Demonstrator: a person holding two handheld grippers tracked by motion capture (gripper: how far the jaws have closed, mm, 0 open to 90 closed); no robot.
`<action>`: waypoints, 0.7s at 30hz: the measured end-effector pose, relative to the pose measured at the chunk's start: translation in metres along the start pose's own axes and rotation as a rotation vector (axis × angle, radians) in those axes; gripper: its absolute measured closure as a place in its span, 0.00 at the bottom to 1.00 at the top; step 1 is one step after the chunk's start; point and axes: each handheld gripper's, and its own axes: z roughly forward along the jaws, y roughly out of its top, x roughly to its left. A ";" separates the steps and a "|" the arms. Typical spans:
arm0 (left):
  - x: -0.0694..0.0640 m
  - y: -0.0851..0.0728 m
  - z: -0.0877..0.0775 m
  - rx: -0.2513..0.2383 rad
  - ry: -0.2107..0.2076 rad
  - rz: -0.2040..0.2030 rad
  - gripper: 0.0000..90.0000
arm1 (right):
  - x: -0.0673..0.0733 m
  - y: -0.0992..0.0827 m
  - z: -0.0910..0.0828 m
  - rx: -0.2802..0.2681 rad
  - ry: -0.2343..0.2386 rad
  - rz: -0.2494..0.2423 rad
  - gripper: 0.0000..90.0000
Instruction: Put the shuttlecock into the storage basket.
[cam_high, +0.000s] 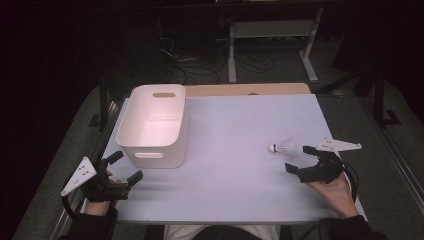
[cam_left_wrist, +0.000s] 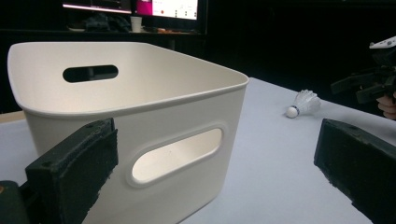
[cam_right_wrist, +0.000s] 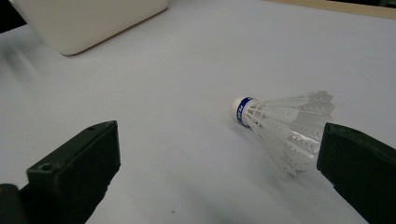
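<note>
A white shuttlecock lies on its side at the right of the white table, cork end pointing left. My right gripper is open just short of it; in the right gripper view the shuttlecock lies ahead of the jaws, its skirt close to the right jaw and untouched. A white plastic bin with handle slots stands empty at the left. My left gripper is open at the table's near left corner, just in front of the bin, with nothing between its jaws.
The white table has a wooden strip along its far edge. Beyond it are a dark floor, cables and a metal frame. The shuttlecock and the other gripper appear far right in the left gripper view.
</note>
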 end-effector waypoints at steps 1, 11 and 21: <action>0.000 0.000 0.000 0.001 -0.001 0.001 0.00 | 0.000 0.000 0.000 -0.002 0.000 -0.002 0.00; 0.000 0.000 0.000 0.001 -0.001 0.002 0.00 | 0.000 0.000 -0.002 -0.011 -0.001 0.001 0.00; 0.000 0.000 0.000 0.002 -0.003 0.002 0.00 | 0.002 0.000 -0.002 -0.005 0.011 -0.008 0.00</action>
